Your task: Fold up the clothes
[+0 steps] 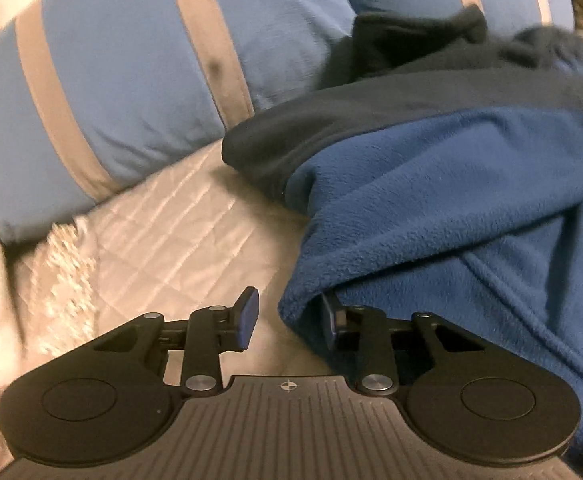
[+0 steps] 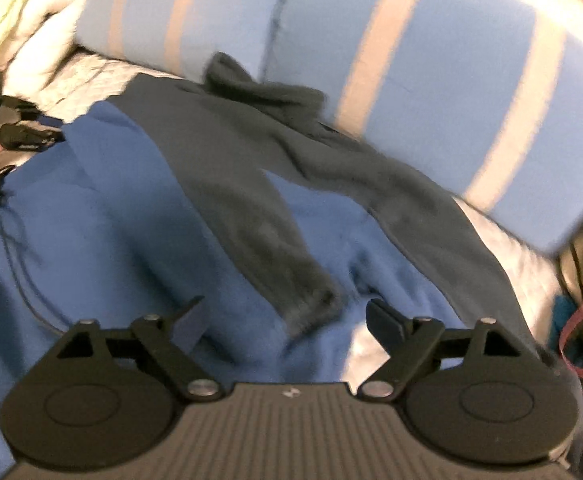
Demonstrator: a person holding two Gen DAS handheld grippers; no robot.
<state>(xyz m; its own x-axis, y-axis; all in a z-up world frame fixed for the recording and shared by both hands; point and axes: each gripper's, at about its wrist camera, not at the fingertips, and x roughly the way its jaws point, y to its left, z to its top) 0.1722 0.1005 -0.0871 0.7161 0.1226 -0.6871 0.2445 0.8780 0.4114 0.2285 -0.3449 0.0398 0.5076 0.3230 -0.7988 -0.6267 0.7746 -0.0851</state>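
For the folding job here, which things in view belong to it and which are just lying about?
Belongs to the job:
- blue and dark grey fleece jacket
- left gripper
- right gripper

Just lying about:
- blue striped pillows
- quilted bedspread
- pale bedding pile

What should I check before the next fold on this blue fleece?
1. Right gripper free of cloth: ok, jaws wide apart with nothing pinched.
2. Dark sleeve folded in across the blue fleece: ok, its cuff lies on the body.
3. Left gripper has a hold on the fleece edge: not ok; one finger is tucked under the edge, but there is a clear gap between the pads.
4. Quilted bedspread beside the fleece free for folding: ok.
5. Striped pillows clear of the garment: cannot tell, the collar lies close against them.
6. Image sharpness: not ok, right wrist view is blurred.
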